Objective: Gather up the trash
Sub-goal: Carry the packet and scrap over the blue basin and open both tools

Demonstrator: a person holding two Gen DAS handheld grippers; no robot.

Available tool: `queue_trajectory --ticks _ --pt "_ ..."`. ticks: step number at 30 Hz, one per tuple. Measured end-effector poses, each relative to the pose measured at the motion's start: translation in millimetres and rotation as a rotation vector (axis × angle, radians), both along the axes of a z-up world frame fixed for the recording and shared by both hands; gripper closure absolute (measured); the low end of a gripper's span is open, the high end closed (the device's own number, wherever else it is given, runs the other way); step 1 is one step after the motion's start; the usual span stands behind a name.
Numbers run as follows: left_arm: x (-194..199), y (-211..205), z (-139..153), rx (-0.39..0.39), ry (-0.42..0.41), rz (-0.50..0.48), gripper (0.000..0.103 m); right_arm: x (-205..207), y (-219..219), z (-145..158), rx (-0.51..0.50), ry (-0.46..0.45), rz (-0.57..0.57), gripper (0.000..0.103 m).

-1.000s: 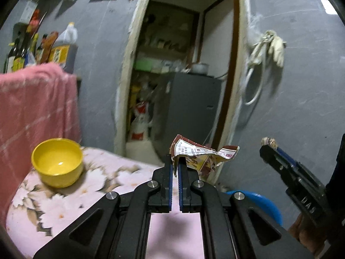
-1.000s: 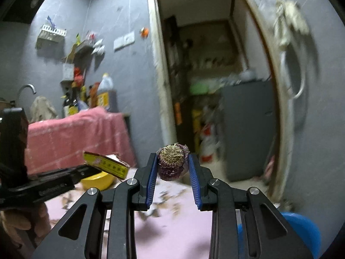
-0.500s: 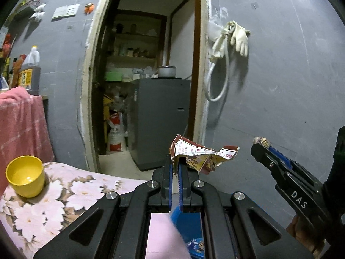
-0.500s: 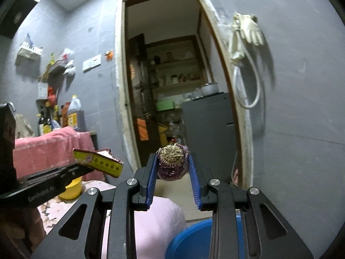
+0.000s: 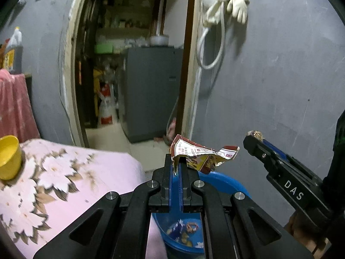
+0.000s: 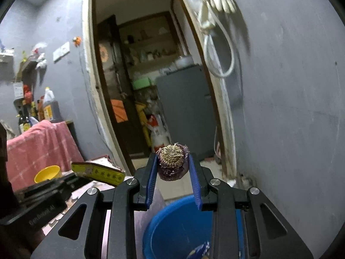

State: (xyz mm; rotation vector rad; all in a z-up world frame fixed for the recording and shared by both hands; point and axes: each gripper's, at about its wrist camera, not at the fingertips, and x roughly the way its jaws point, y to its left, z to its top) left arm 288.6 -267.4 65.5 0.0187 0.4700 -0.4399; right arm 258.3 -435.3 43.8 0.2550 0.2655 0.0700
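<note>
My left gripper [image 5: 176,161] is shut on a crumpled red and white wrapper [image 5: 200,155] and holds it above a blue bucket [image 5: 222,185] that has several wrappers inside. My right gripper [image 6: 173,161] is shut on a purple paper cup of dried scraps [image 6: 172,161], also above the blue bucket [image 6: 172,226]. The right gripper shows at the right of the left wrist view [image 5: 254,138]. The left gripper with the wrapper [image 6: 99,169] shows at the left of the right wrist view.
A table with a pink floral cloth [image 5: 64,183] lies left of the bucket, with a yellow bowl [image 5: 8,157] on it. A grey wall [image 5: 269,86] stands behind the bucket. An open doorway shows a grey cabinet [image 5: 151,90]. Bottles [image 6: 47,108] stand at the far left.
Both grippers have moved right, off the table and over the blue bucket, each still holding its trash. The bucket's inside has come into view.
</note>
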Motion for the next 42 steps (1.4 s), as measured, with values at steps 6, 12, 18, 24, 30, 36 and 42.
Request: queue_trajectory --ticks 6,12,18,24,30,36,42 --pt "18 -24 -23 0.07 0.095 -0.02 0.091 10 -19 -15 0.045 0.107 -0.022 0.073" --pt "21 -30 -41 0.049 0.139 -0.015 0.07 13 -32 -25 0.081 0.161 -0.036 0.065" --pt "20 -29 -41 0.048 0.139 -0.006 0.07 11 -34 -23 0.084 0.156 -0.034 0.065" --pt "18 -24 -36 0.041 0.129 0.004 0.07 14 -30 -21 0.076 0.156 -0.027 0.065" --pt "15 -15 -29 0.041 0.113 0.015 0.07 15 -29 -21 0.075 0.155 -0.024 0.065" --pt "11 -2 -22 0.052 0.105 0.029 0.07 15 -22 -18 0.06 0.151 -0.016 0.065" --pt "3 20 -13 0.052 0.091 0.055 0.069 12 -12 -15 0.05 0.147 -0.008 0.064"
